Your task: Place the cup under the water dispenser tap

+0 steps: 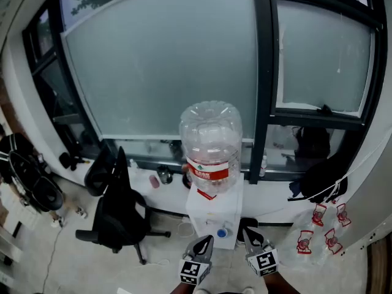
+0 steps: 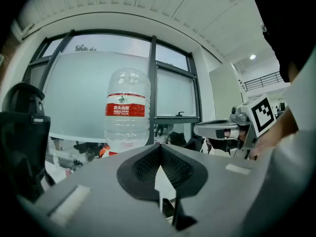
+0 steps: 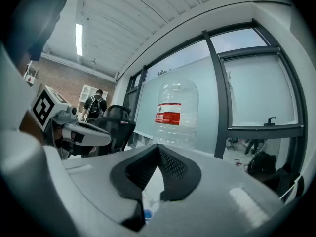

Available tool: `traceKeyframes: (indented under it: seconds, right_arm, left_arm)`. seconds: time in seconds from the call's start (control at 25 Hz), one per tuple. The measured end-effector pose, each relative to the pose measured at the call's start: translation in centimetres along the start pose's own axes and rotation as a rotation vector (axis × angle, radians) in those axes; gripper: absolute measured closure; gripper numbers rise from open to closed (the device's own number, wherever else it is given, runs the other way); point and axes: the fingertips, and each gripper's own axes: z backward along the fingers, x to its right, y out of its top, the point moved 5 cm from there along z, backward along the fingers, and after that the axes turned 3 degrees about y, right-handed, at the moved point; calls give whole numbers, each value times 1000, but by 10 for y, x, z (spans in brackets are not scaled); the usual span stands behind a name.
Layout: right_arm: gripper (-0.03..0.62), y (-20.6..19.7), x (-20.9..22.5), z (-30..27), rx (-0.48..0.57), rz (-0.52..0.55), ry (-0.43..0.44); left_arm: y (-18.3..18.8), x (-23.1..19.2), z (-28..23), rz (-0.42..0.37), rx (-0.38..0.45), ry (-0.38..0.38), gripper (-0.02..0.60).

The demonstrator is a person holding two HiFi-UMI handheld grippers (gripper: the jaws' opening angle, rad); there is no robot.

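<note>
Atop white dispenser (image 1: 215, 218), water bottle (image 1: 211, 141) red label (image 2: 127, 109) reads 农夫山泉; left tongs (image 1: 205, 245), right tongs (image 1: 250, 237) both closed, empty.

A black office chair (image 1: 119, 216) stands before the frosted window (image 1: 165, 60), a black bag (image 1: 311, 144) on its sill.

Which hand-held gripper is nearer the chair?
Left. The left hand-held gripper sits right of the chair; the right hand-held gripper is farther right, at the right edge of the dispenser.
</note>
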Motion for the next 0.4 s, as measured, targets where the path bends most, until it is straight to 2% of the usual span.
traceKeyframes:
  seconds: [0.16, 0.28, 0.4]
  right_arm:
    - [592, 1, 2, 2, 4, 15, 5]
    - [592, -1, 1, 3, -3, 18, 5]
    - [592, 1, 1, 4, 5, 9, 7]
  left_arm:
    - [1, 3, -2, 3, 0, 4, 565]
    - [2, 5, -1, 17, -39, 6, 565]
    - [1, 5, -2, 19, -45, 7, 565]
